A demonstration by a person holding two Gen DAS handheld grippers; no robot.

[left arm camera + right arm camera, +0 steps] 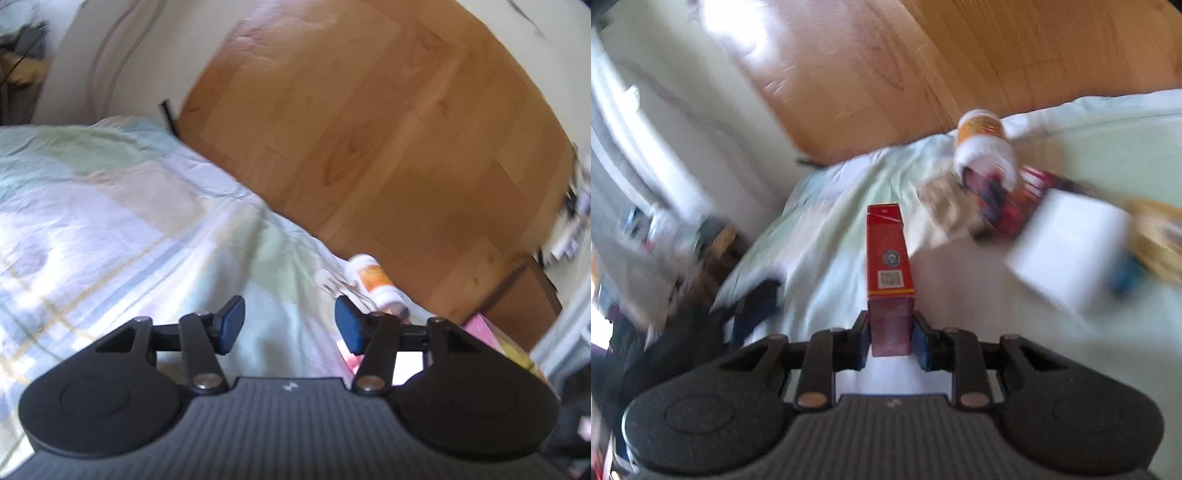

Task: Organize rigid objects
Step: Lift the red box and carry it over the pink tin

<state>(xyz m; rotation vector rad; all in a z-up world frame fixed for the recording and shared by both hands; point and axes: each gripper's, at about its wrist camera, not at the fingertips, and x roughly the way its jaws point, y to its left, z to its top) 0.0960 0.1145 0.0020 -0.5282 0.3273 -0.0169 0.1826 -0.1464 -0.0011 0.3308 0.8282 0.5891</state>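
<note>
From here I see a bed [110, 229] covered by a pale sheet [849, 206] with faded green, blue and yellow checks, creased toward its edge. Beyond it lies a wooden floor [388, 129] of warm orange-brown boards, bright with glare in my right wrist view. A white wall [74, 55] rises behind the bed. Low on the left of the right wrist view there is blurred clutter [676, 236] I cannot make out.

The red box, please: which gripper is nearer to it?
Right. The right gripper is clamped on the red box; the left gripper is open over the bedspread, with no red box in its view.
</note>
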